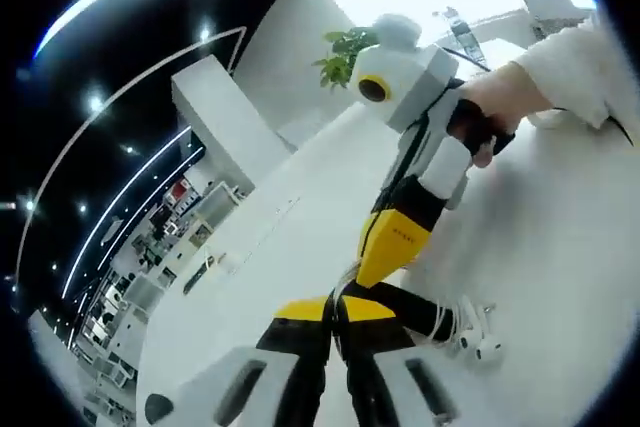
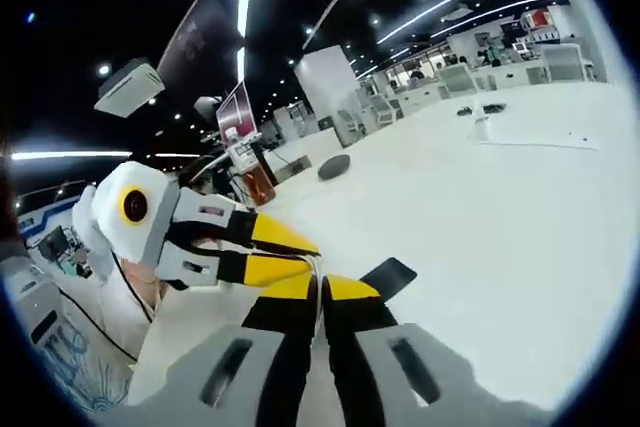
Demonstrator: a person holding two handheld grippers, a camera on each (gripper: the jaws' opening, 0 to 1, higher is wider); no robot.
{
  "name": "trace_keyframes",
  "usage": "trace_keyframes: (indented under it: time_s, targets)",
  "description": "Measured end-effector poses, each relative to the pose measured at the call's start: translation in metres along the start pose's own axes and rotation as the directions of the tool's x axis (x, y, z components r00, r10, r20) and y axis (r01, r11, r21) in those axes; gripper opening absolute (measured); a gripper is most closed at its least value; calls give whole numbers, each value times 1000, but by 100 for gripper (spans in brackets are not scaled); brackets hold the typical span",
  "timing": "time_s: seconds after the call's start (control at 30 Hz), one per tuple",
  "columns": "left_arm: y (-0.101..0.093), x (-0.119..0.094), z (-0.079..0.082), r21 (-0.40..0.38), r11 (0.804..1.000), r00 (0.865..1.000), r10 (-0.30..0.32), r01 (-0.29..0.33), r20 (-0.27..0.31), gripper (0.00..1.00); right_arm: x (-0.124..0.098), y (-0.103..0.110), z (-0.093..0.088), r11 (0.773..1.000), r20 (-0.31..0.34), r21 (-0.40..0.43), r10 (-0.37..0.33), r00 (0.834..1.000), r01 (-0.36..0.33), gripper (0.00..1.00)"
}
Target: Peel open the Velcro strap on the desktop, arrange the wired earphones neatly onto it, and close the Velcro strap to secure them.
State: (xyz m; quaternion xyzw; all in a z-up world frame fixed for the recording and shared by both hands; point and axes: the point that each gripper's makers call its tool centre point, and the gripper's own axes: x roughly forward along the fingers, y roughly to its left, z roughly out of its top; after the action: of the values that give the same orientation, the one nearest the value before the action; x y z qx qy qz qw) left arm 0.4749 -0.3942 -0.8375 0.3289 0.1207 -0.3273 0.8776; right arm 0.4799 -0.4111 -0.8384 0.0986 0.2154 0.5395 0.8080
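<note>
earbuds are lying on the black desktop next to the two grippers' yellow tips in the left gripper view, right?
Not quite: the desktop is white, not black, as the left gripper view shows. The rest holds: the white earbuds lie on it beside the yellow tips where the left gripper and the right gripper meet.

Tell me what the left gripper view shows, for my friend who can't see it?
Two yellow-and-black grippers meet tip to tip over a white desk: the left gripper rises from the bottom, and the right gripper, held by a person's hand, reaches down to it. White wired earphones lie bunched beside their fingers.
</note>
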Motion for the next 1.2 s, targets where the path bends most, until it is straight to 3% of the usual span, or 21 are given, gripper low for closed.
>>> trace_keyframes:
  time_s: [0.47,0.9,1.0,1.2]
  targets:
    - [-8,17,-16,-104,992,997,-72,70,-18,7,1,-18,-8,999,-9,20,-42,999,42,7]
    - [-10,24,-19,-170,982,996,-91,86,-21,7,-5,-26,-11,996,-10,37,-81,997,81,7]
    - [-10,24,-20,-178,980,995,-93,88,-23,7,-6,-26,-11,996,-13,8,-84,996,84,8]
    - [-11,25,-20,-194,977,995,-95,89,-20,7,-8,-28,-13,978,-46,-182,-115,992,105,9]
